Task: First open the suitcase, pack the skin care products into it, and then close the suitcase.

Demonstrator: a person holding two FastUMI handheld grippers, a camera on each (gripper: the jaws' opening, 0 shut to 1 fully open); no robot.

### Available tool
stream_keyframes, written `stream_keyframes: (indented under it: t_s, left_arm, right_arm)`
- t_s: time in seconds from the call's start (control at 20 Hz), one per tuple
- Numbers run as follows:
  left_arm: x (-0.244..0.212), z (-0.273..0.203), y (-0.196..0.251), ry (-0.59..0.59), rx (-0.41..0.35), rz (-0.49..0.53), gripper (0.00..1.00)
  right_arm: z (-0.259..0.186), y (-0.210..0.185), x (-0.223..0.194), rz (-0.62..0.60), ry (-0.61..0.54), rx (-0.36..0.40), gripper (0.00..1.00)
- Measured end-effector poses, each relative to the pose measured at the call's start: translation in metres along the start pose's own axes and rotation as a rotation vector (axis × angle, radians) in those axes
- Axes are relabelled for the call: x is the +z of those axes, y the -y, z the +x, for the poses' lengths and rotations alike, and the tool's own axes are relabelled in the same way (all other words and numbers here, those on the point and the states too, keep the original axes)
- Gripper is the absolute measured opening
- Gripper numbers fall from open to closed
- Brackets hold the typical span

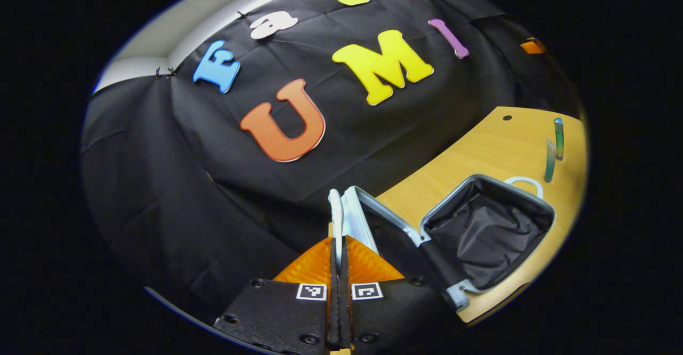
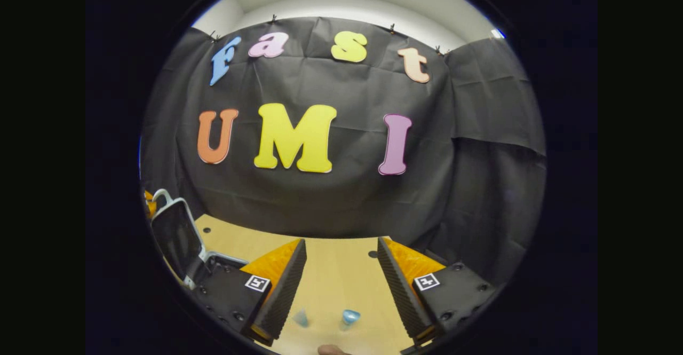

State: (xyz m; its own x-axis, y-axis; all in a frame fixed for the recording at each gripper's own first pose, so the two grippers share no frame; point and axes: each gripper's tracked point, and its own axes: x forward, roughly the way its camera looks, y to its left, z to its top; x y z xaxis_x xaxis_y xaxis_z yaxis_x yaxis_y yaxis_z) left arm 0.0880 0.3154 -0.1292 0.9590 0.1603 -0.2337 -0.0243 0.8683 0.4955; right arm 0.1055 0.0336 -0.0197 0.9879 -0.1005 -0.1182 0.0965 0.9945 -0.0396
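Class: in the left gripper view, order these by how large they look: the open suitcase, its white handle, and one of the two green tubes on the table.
1. Suitcase, by far the largest.
2 and 3. Its white handle and the green tube look about alike; the tube lies farther off, so no firm ranking.

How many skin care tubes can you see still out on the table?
2. Both tubes stand side by side on the table, beyond the open suitcase. More may be hidden.
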Motion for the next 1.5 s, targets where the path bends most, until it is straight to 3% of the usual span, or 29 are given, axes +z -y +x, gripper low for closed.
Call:
stream_keyframes:
  t_s: [0.25, 0.5, 0.65, 0.75, 0.8, 0.85, 0.9, 0.95, 1.05, 1.25, 1.3, 1.5]
  left_arm:
    - [-0.102, 0.039, -0.027, -0.109, -0.015, -0.115, 0.03]
    - [-0.195, 0.063, -0.002, -0.269, -0.099, -0.199, 0.03]
    - [-0.224, 0.062, 0.013, -0.302, -0.134, -0.29, 0.04]
    - [-0.228, 0.061, 0.019, -0.312, -0.134, -0.323, 0.07]
    - [-0.236, 0.062, 0.014, -0.337, -0.101, -0.311, 0.03]
    - [-0.238, 0.062, 0.012, -0.329, -0.082, -0.311, 0.32]
    - [-0.236, 0.062, 0.01, -0.325, -0.069, -0.311, 0.23]
    - [-0.231, 0.06, 0.01, -0.327, -0.057, -0.312, 0.36]
    - [-0.218, 0.051, 0.005, -0.321, -0.042, -0.321, 0.49]
    - [-0.153, 0.021, 0.009, -0.23, -0.003, -0.264, 0.95]
    - [-0.127, 0.015, 0.021, -0.194, -0.015, -0.263, 0.99]
    - [-0.019, -0.016, 0.107, -0.051, -0.099, -0.261, 0.99]
  right_arm:
    - [-0.017, -0.01, 0.008, -0.02, 0.012, -0.073, 0.79]
    - [-0.033, -0.02, -0.001, -0.086, -0.022, -0.081, 0.79]
    - [-0.046, -0.019, 0.006, -0.105, 0.0, -0.088, 0.8]
    - [-0.051, -0.021, 0.013, -0.125, 0.03, -0.09, 0.8]
    - [-0.051, -0.021, 0.012, -0.136, 0.039, -0.085, 0.8]
    - [-0.051, -0.024, 0.011, -0.148, 0.037, -0.079, 0.79]
    - [-0.05, -0.022, 0.01, -0.15, 0.035, -0.076, 0.79]
    - [-0.051, -0.022, 0.008, -0.144, 0.028, -0.069, 0.8]
    - [-0.052, -0.02, 0.005, -0.133, 0.022, -0.057, 0.79]
    - [-0.049, 0.0, -0.001, -0.133, 0.025, -0.044, 0.79]
    - [-0.047, 0.005, -0.005, -0.131, 0.02, -0.037, 0.79]
    - [-0.037, 0.031, -0.018, -0.112, -0.007, -0.021, 0.79]
